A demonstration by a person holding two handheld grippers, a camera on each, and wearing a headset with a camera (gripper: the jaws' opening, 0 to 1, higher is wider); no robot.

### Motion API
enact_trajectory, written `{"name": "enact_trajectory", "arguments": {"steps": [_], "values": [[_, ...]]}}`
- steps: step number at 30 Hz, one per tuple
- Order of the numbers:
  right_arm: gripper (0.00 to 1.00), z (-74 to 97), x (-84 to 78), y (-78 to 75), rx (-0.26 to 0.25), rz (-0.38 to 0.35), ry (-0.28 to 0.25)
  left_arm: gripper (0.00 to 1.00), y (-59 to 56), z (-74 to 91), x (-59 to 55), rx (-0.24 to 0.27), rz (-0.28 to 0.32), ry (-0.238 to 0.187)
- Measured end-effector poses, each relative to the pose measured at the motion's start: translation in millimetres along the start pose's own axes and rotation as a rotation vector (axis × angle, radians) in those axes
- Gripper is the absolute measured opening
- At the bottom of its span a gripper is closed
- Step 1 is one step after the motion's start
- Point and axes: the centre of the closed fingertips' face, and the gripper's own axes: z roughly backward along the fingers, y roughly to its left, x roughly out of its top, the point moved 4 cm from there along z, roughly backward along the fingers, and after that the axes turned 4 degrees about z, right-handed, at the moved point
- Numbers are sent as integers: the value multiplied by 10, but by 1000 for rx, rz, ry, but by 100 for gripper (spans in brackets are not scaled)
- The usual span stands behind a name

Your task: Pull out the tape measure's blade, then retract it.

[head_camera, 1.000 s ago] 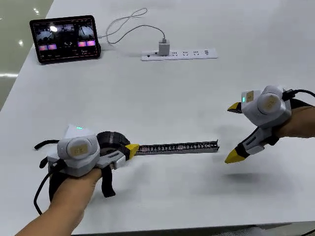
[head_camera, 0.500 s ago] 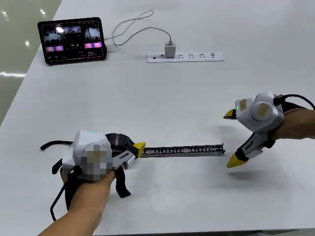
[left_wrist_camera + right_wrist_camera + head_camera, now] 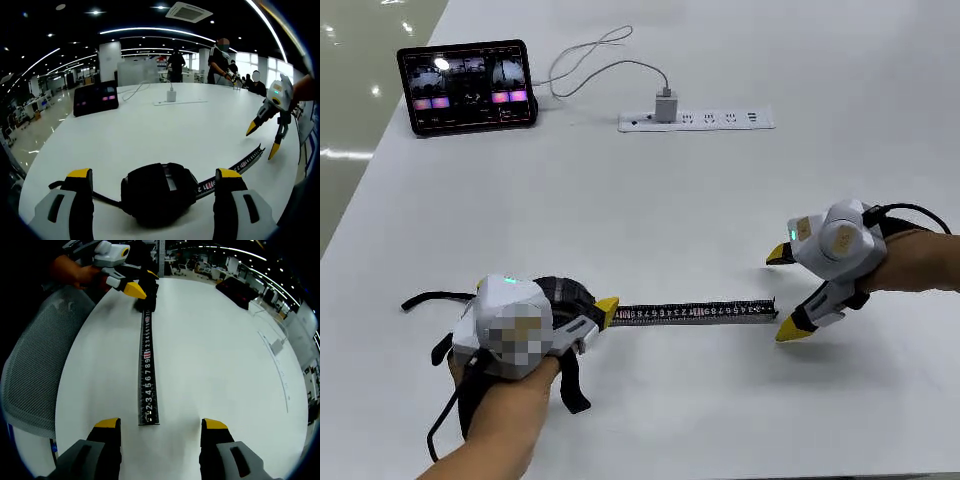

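Tape measure [image 3: 157, 192] 1, blade [image 3: 695, 312] out; left gripper [image 3: 153, 173] apart around it; right gripper [image 3: 161, 423] apart

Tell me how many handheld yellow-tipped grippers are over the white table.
2. The left white gripper straddles the black tape measure case at near left; the right gripper hangs open at the extended blade's tip.

Open-plan office, strip lights [image 3: 145, 31], desks [image 3: 210, 270]
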Motion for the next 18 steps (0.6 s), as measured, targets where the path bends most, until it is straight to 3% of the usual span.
{"name": "enact_trajectory", "arguments": {"steps": [7,18], "values": [[45,7,-9,33,22,-2,3,99,17,-1,-24,-5,11,2],[33,-17,9,95,39,17,8,99,21,1,-30,-1,11,0]]}}
